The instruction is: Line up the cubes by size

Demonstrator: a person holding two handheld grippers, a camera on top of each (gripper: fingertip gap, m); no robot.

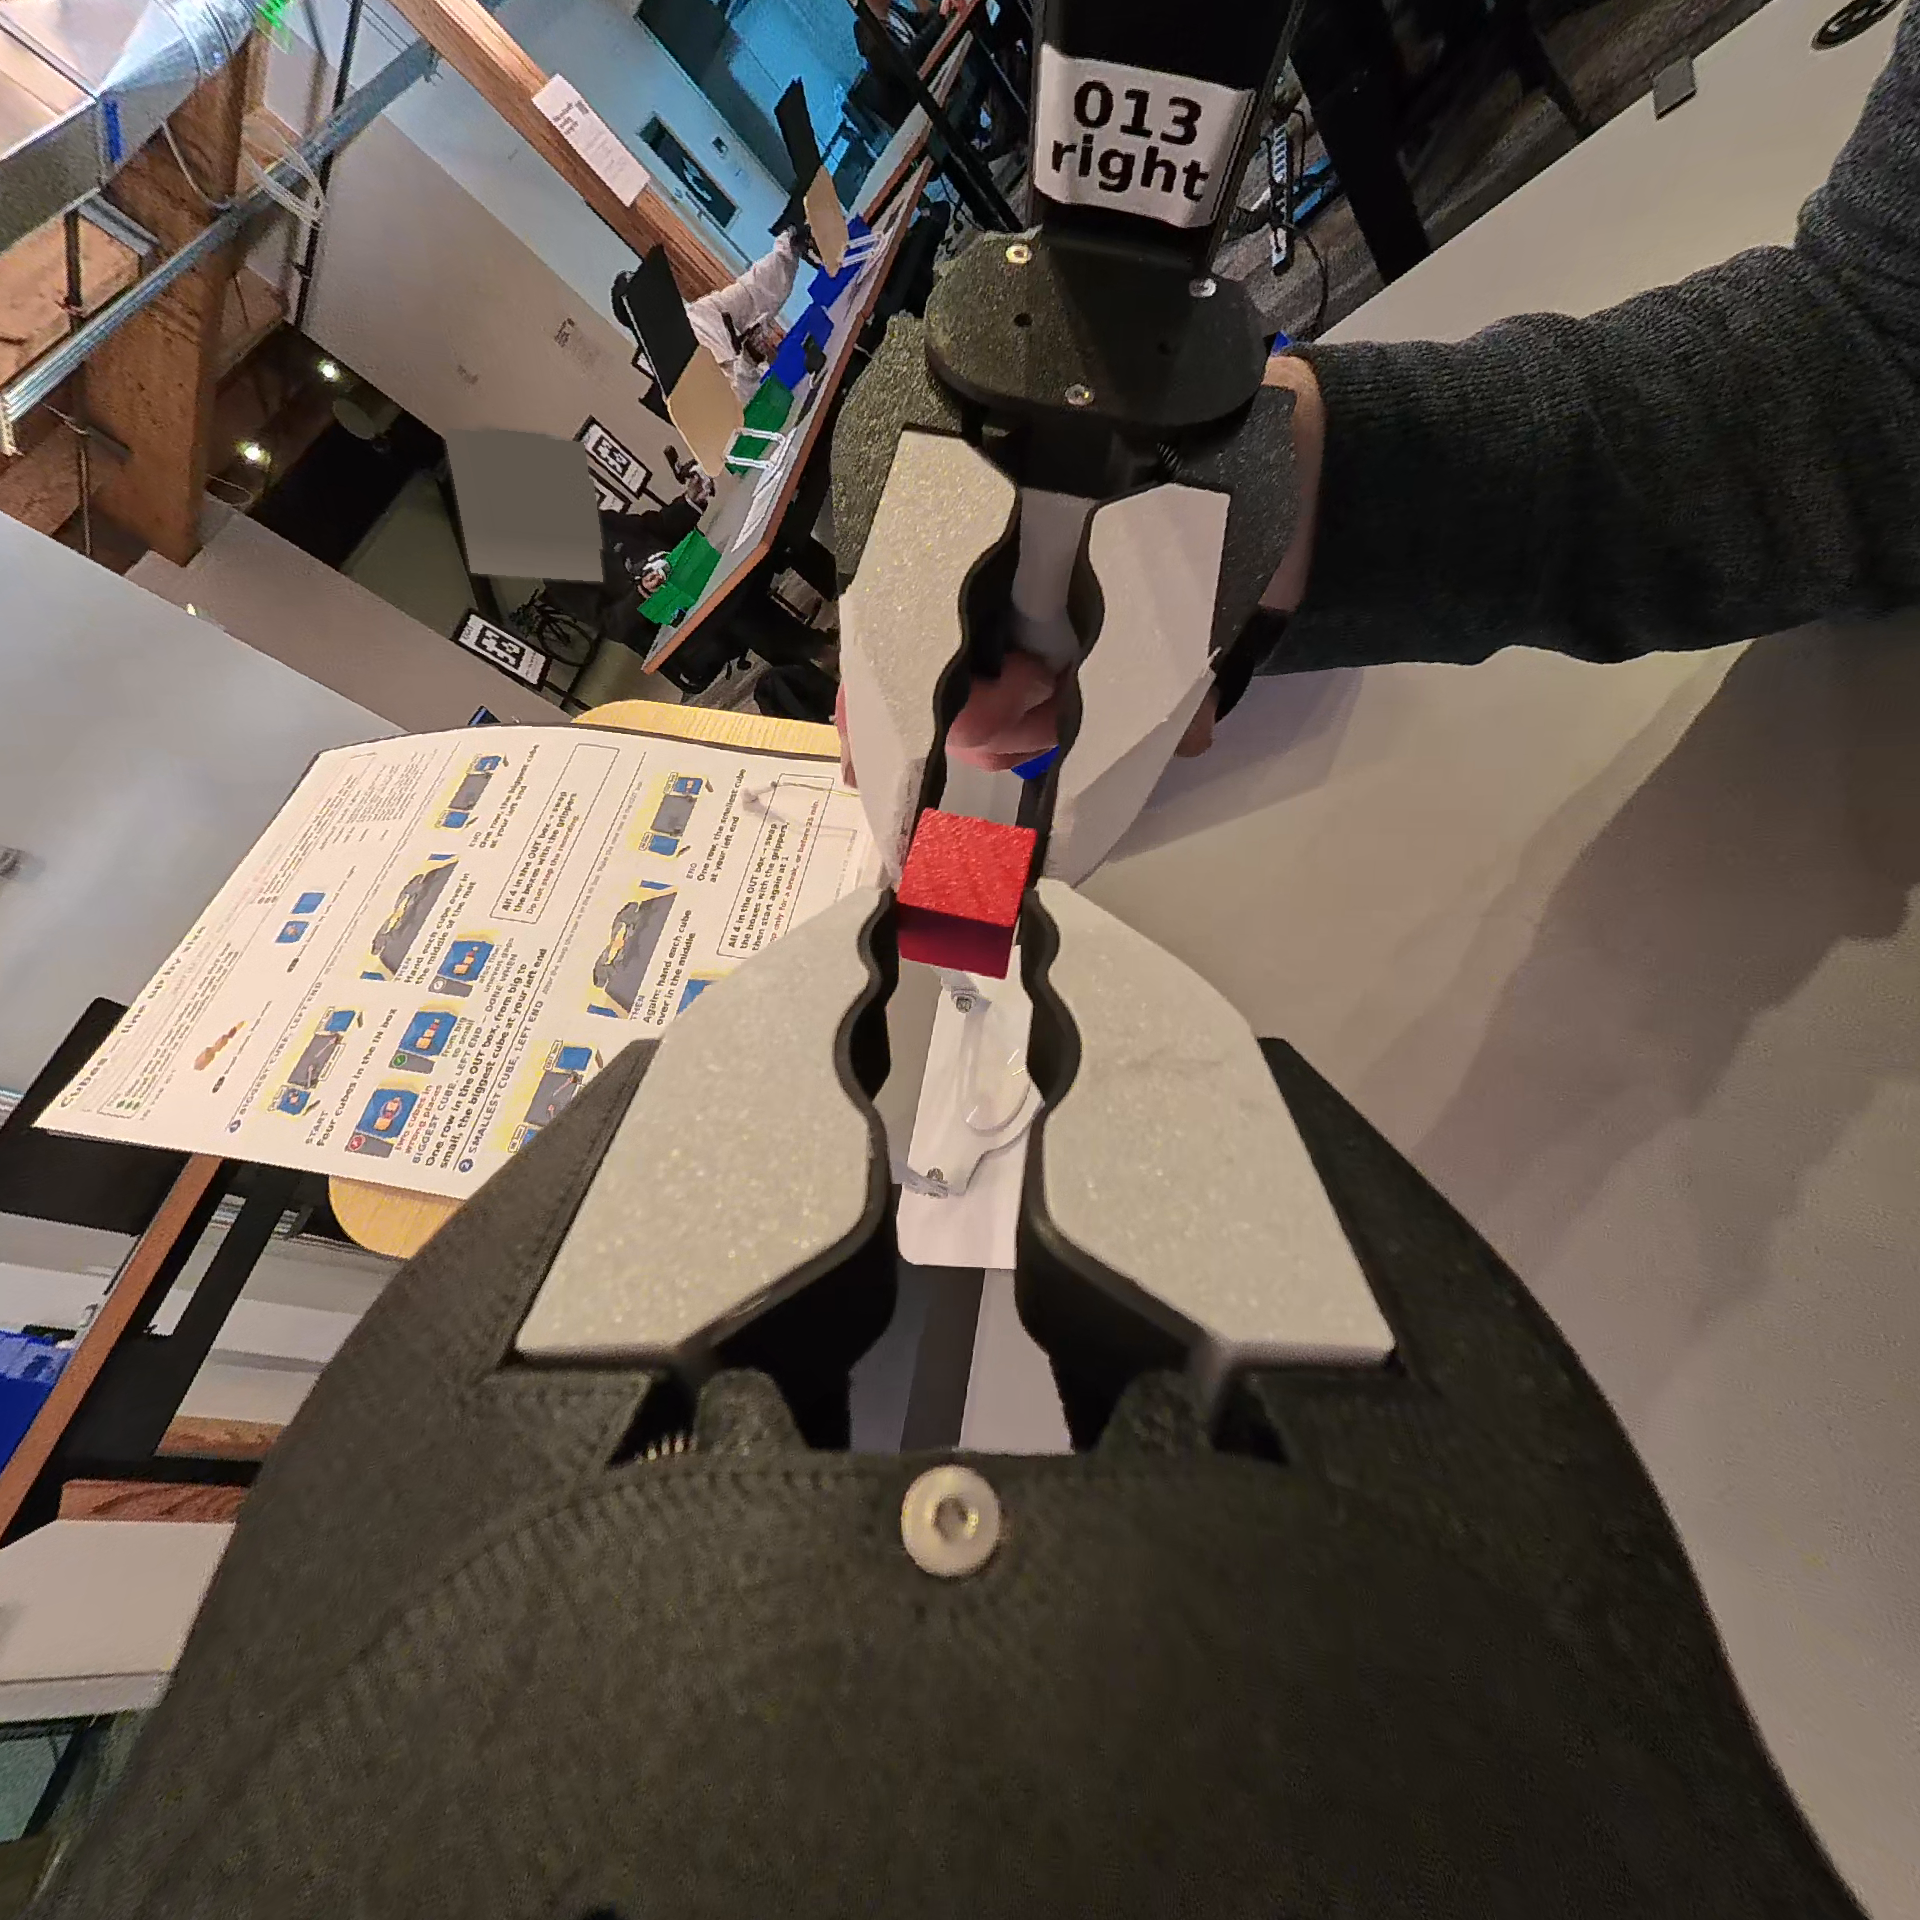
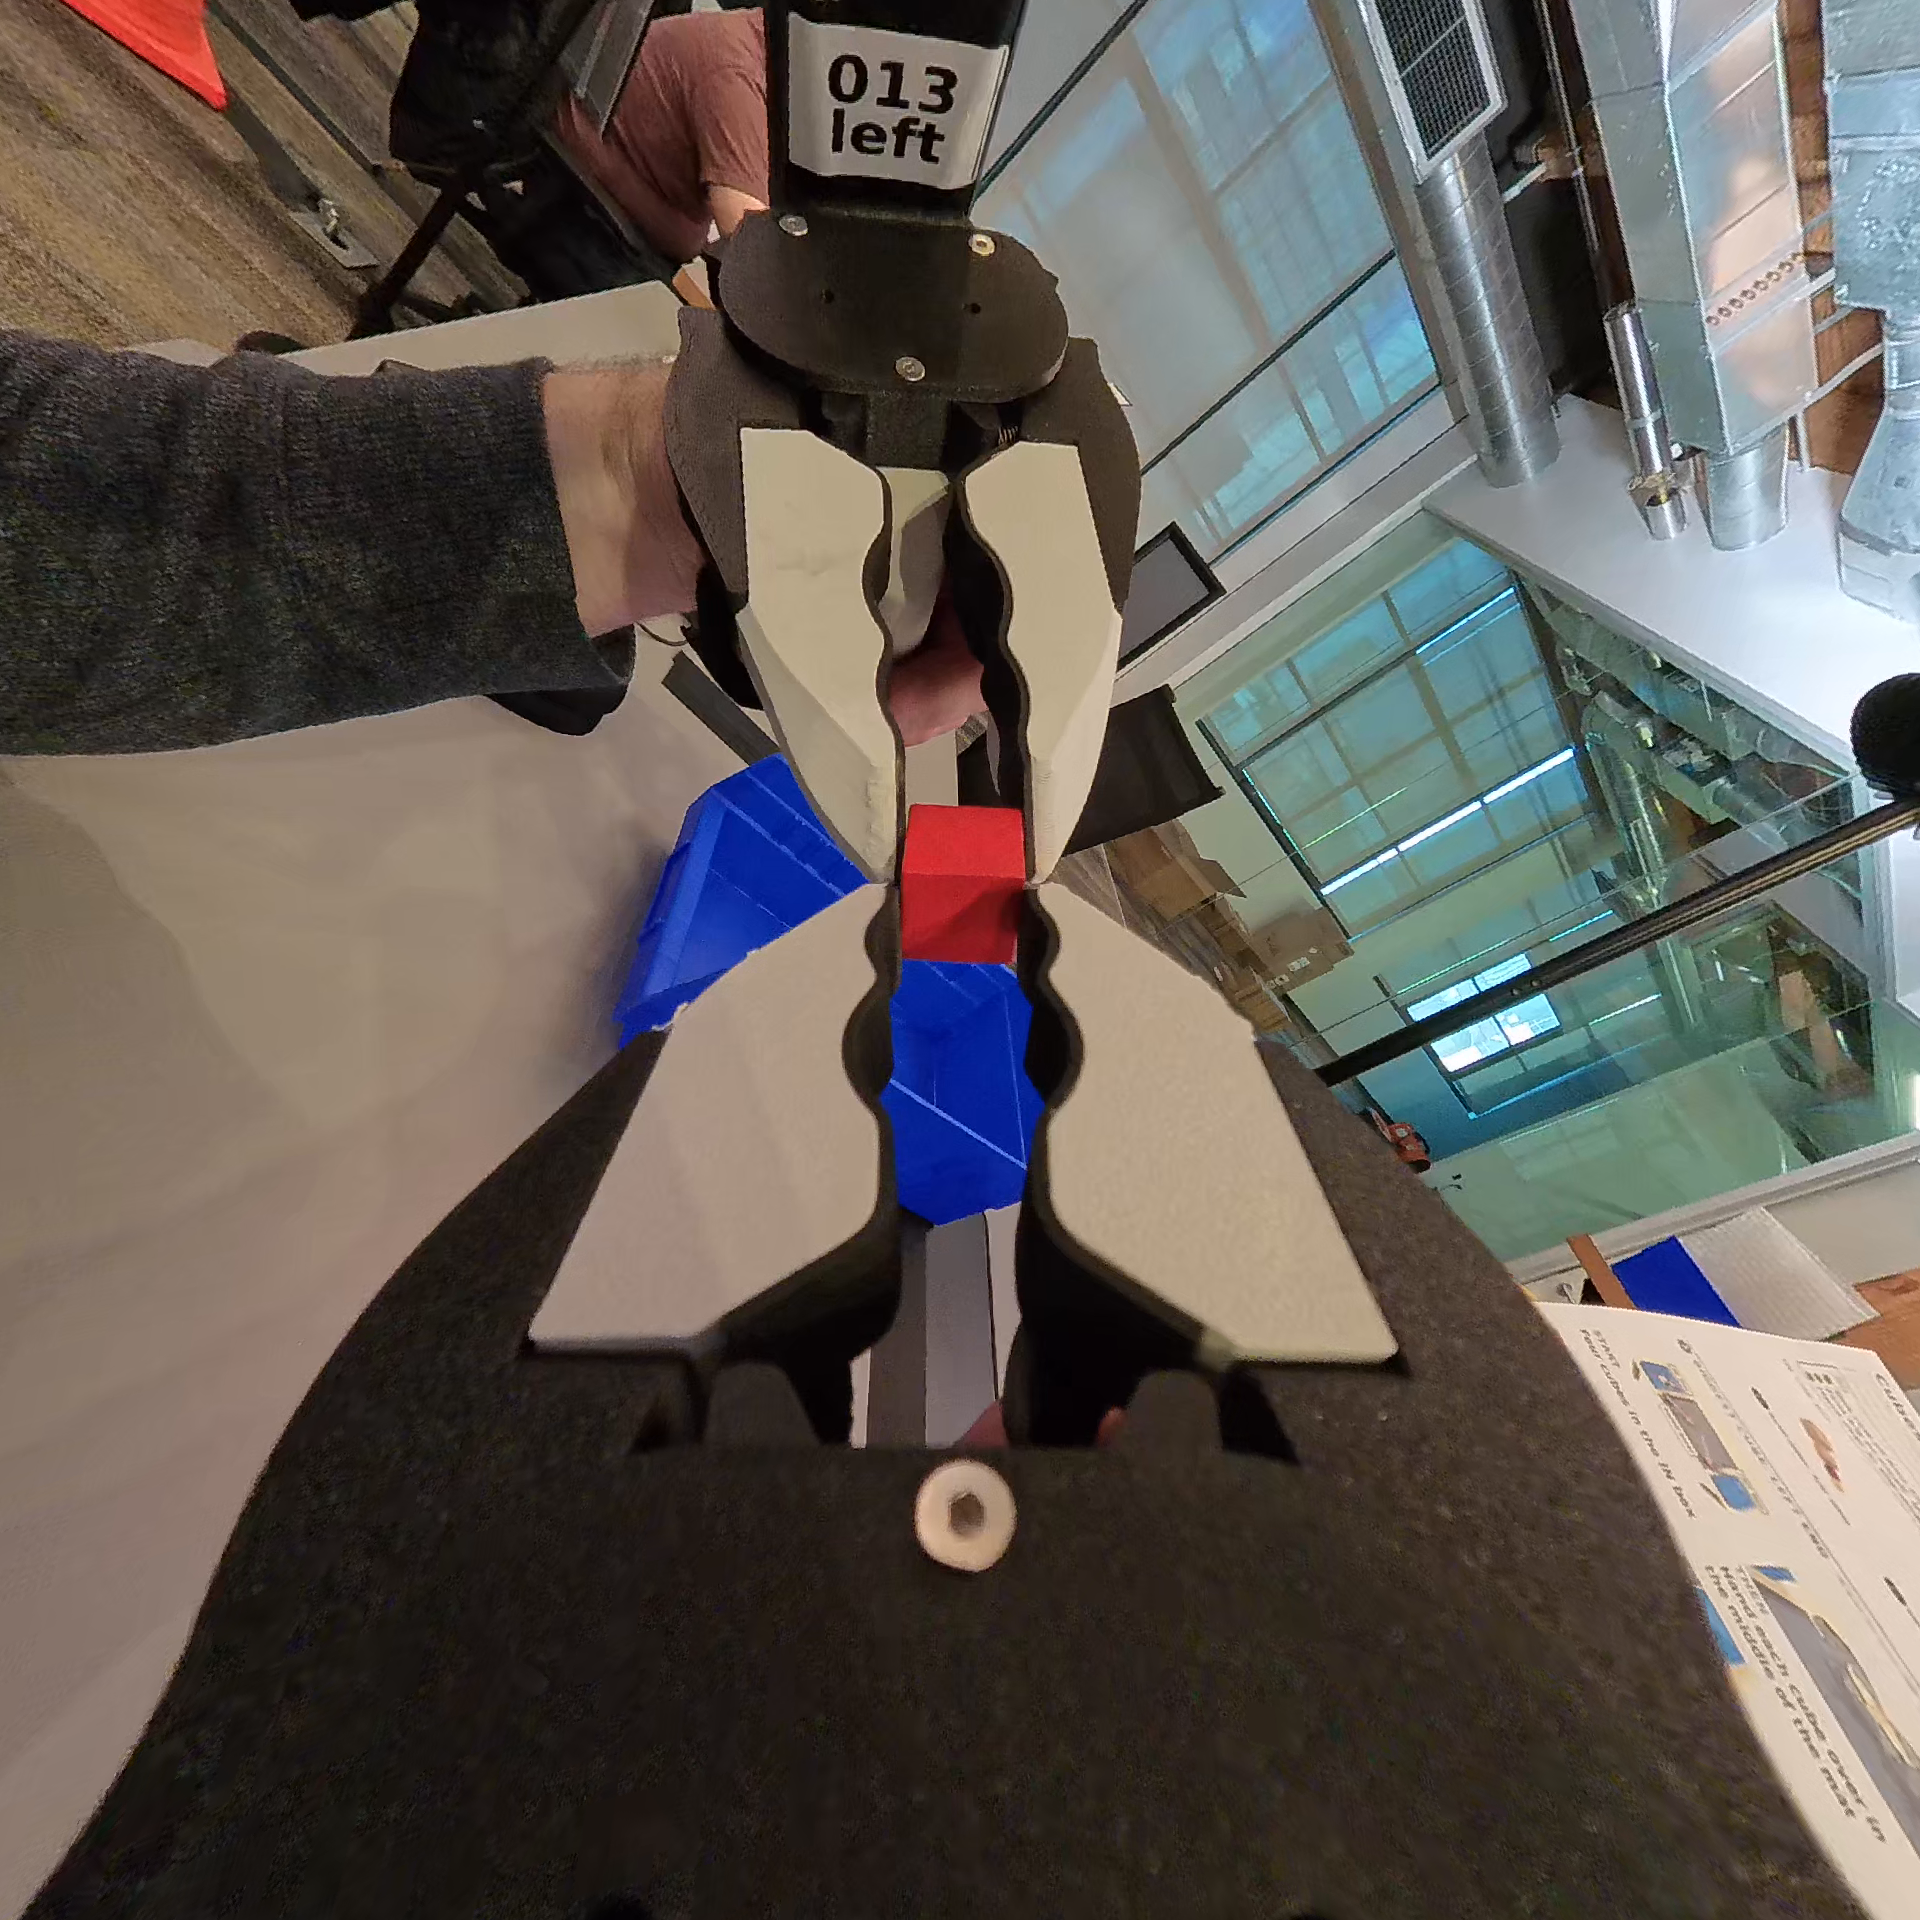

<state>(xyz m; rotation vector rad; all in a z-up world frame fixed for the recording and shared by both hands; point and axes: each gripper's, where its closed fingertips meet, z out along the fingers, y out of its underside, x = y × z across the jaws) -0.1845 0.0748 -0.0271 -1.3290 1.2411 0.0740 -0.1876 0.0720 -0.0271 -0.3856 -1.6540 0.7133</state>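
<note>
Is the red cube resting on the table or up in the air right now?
Up in the air. The red cube sits between the fingertips of both hand-held grippers, left and right, with the table well behind it.

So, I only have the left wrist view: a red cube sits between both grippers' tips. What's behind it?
Observer: In the right wrist view, a blue bin lies on the white table behind the red cube.
Operator: Does the right gripper have the cube too?
Observer: From its own camera, the right gripper flanks the cube on both sides with no visible gap, tip to tip with the left gripper.
Operator: What's holding the left gripper?
Observer: A hand in a dark grey sleeve.
</note>
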